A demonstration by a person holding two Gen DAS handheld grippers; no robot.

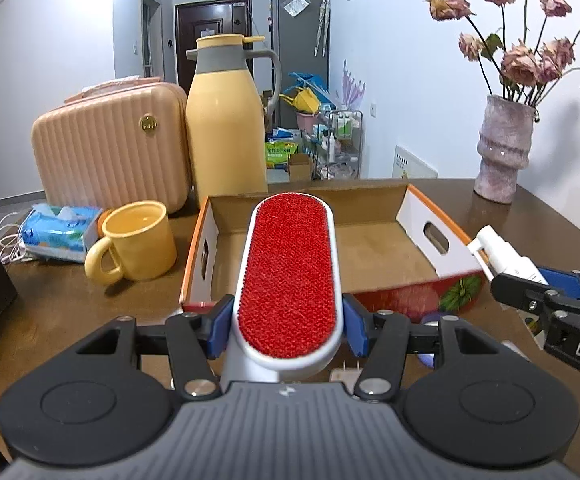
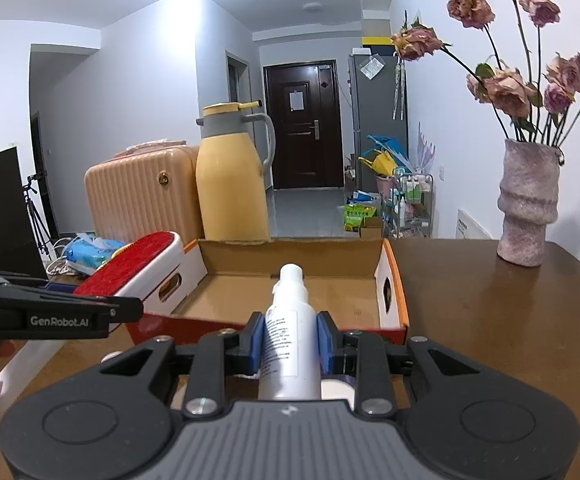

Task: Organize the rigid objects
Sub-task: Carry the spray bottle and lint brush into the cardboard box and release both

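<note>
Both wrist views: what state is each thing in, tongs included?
Left tongs: shut on the red-faced white lint brush, held off the table.
Right tongs: shut on the white plastic spray bottle, nozzle forward.
Open-topped cardboard box: visible floor bare.
Yellow ceramic mug: upright.
Yellow thermos jug: upright, lid on.

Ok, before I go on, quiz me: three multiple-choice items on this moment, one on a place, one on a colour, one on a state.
1. Where does the yellow mug stand?
A. inside the box
B. on the table left of the cardboard box
C. beside the vase

2. What colour is the pad of the lint brush?
A. blue
B. green
C. red

3. What is the right gripper doing?
A. closed on the white spray bottle
B. open and empty
C. closed on the mug

Key: 1 B, the mug sits outside the box's left wall; 2 C, the bristle face is red; 3 A, both blue pads press the bottle's sides.
</note>
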